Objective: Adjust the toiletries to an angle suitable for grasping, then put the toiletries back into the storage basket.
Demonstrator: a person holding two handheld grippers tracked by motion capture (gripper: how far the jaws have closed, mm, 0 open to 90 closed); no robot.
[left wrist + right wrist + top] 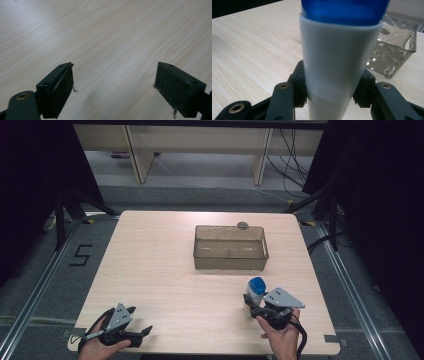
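White tube with blue cap (256,290) upright near the bench (165,270) front right, right claw (251,307) clamped on its lower body, clear plastic bin (230,248) well beyond it, left claw (136,322) spread apart, nothing between the jaws, front left

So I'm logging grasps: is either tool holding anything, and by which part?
The right tool is shut on the white bottle, gripping its lower body, blue cap up. The left tool is open, holding nothing.

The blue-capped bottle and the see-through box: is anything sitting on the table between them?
No. In the high view, only bare table lies between the bottle and the box.
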